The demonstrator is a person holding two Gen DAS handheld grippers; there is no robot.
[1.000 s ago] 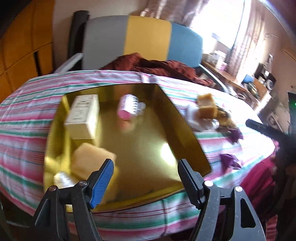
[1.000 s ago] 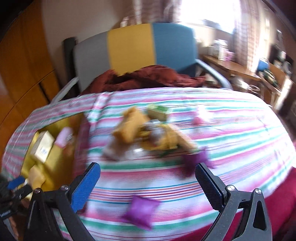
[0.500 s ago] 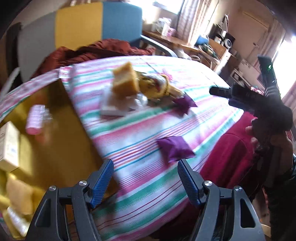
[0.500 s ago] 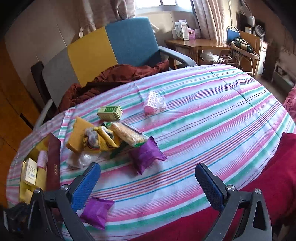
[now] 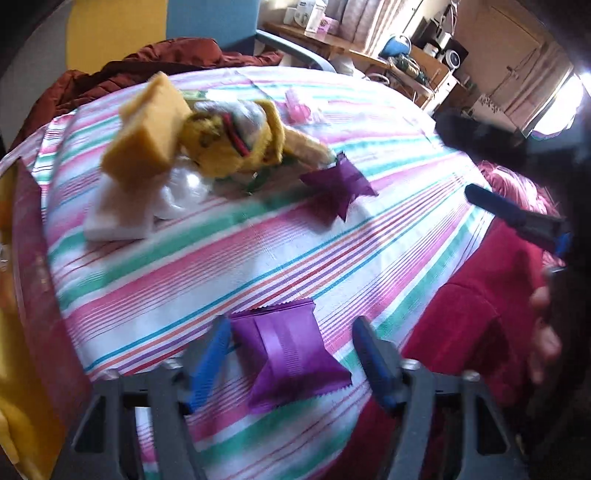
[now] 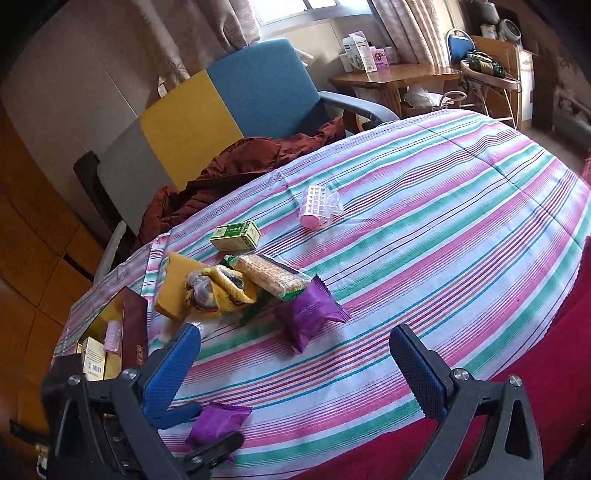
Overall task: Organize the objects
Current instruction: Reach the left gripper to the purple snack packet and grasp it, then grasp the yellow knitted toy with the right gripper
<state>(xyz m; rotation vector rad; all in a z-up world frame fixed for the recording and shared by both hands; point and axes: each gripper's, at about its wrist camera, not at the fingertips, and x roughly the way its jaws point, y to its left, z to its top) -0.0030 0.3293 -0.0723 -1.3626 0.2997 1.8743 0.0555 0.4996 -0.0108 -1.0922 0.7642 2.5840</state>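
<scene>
The left gripper [image 5: 286, 354] stands wide open around a purple packet [image 5: 291, 354] near the front edge of the striped tablecloth [image 6: 424, 229], its fingers (blue-padded) on either side without gripping it. The right gripper [image 6: 295, 365] hangs open and empty above the cloth. A second purple packet [image 6: 308, 314] lies just beside the heap of a yellow sponge [image 6: 175, 286], crackers [image 6: 271, 275] and green box [image 6: 236, 234]; the gold-lined box [image 6: 133, 332] sits at the left edge.

Home living room: striped tablecloth [image 6: 424, 236] on table, padded armchair [image 6: 236, 96] with blanket [image 6: 236, 162], curtained window [image 6: 295, 11], cluttered wooden side table [image 6: 395, 75].
</scene>
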